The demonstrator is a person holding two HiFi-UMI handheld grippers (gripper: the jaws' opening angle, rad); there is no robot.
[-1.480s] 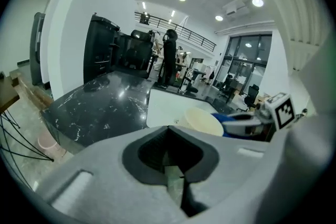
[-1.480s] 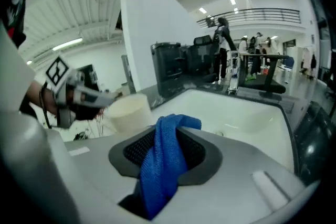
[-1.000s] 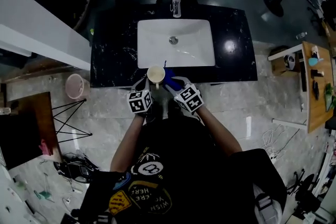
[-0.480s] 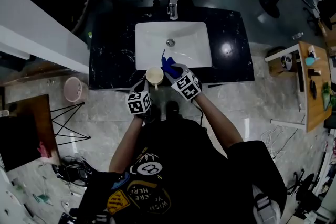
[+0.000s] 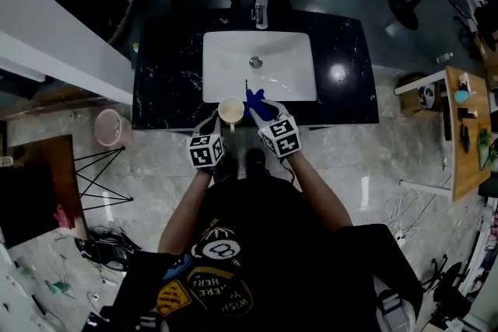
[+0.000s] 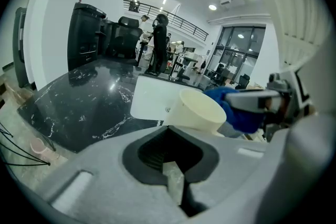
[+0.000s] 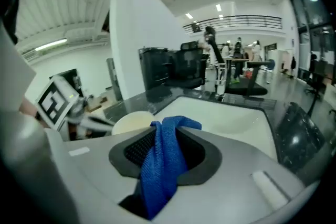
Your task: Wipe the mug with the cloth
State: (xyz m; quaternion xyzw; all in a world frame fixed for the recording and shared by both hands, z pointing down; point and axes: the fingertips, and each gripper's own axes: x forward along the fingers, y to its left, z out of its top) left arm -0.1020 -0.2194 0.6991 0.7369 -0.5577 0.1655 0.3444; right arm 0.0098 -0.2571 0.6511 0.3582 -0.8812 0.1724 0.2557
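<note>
Right gripper [image 7: 165, 155]: closed on the blue cloth [image 7: 161, 165]. The cloth is pinched as a bunched fold between the jaws, so a loose tuft is left beyond the tips to serve as the wiping face.
Left gripper [image 6: 172, 168]: closed on a pale part of the mug [image 6: 198, 108], judged to be its handle. The cup is thereby carried ahead of the jaws and tilted, with its wall and rim exposed to the other tool.
Mug position: held at the near rim of the sink [image 5: 288, 50], over the front edge of the counter [image 5: 167, 82]. It does not appear to be set down.
Cloth to mug: the tuft is placed just beside the mug's right side, near the rim. Whether they are touching cannot be settled.
Opposed hold: the grippers are brought in from either side, so the push of a wipe can be braced by the grip on the handle.
Sink: the white basin lies directly beyond, probably so that drips are caught.
Faucet [image 5: 261, 8]: at the far edge, well apart from the mug.
Step judged: wiping at or just before contact.
</note>
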